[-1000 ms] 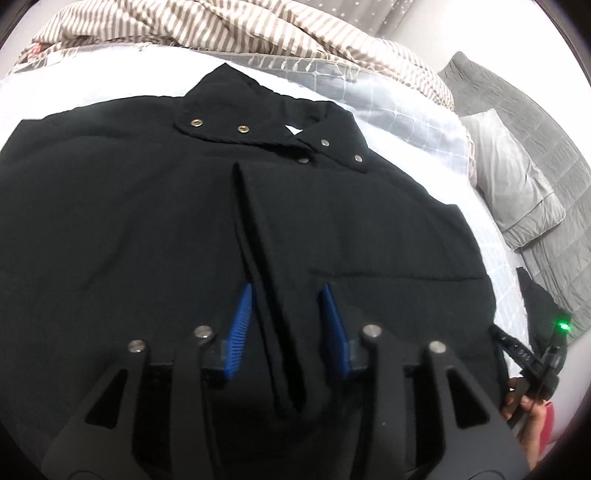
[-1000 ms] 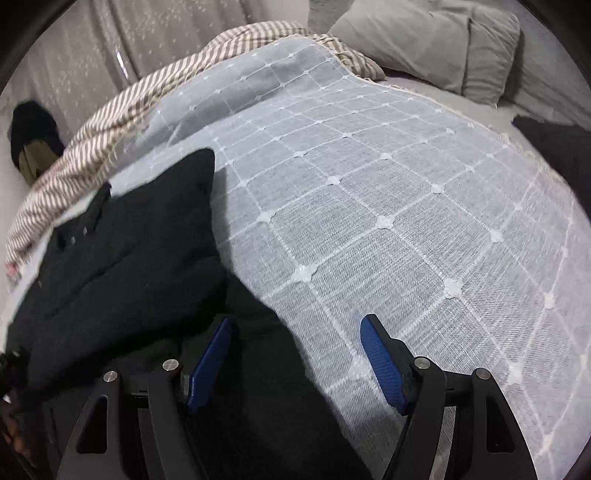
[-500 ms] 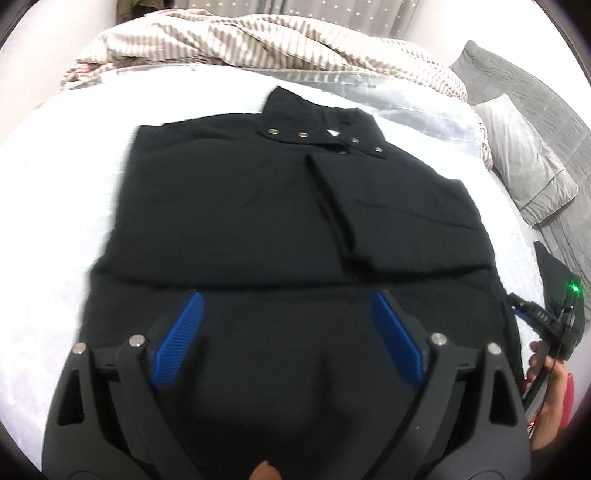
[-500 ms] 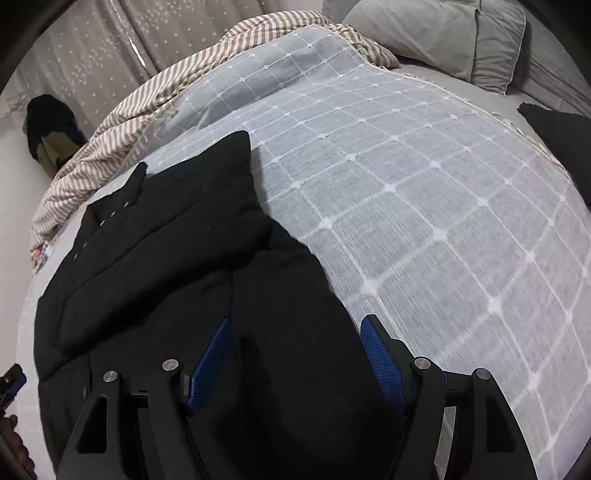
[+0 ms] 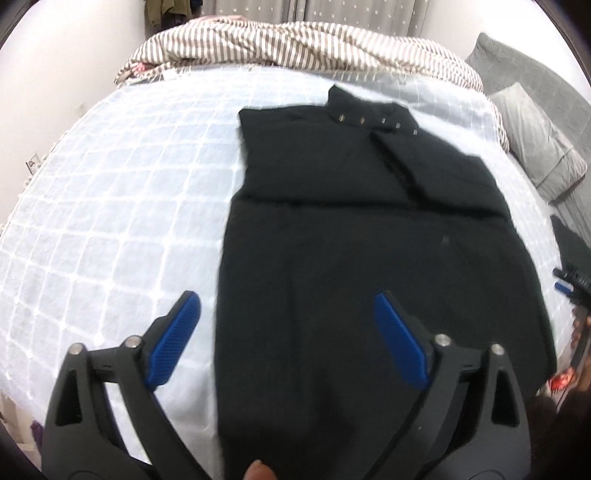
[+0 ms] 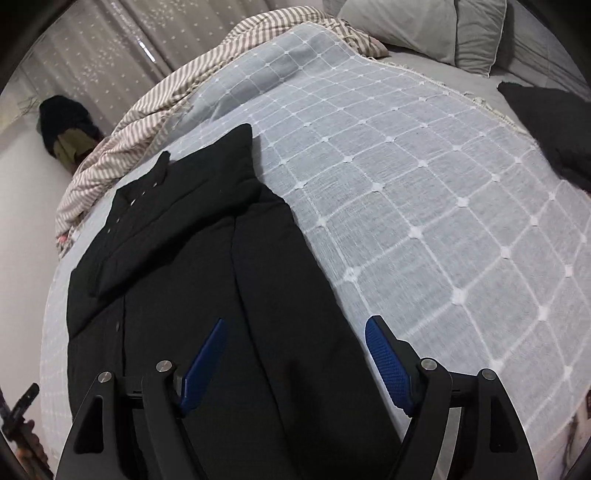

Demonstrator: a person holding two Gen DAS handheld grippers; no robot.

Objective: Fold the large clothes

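A large black coat (image 5: 369, 236) lies flat on the bed, snap-button collar (image 5: 373, 118) at the far end, both sleeves folded in over its front. It also shows in the right wrist view (image 6: 207, 258). My left gripper (image 5: 288, 325) is open and empty, above the coat's near left edge. My right gripper (image 6: 295, 350) is open and empty, above the coat's near right edge. The right gripper's tip shows at the right rim of the left wrist view (image 5: 569, 284).
The bed has a pale blue grid-pattern cover (image 5: 122, 206) (image 6: 424, 206). A striped duvet (image 5: 295, 44) is bunched at the far end. Grey pillows (image 5: 535, 140) (image 6: 443, 33) lie at the right. Another dark garment (image 6: 546, 122) lies at the bed's right side.
My left gripper let go of a fold of the coat, opened wide and pulled back toward the hem. My right gripper also drew back, so more of the coat shows.
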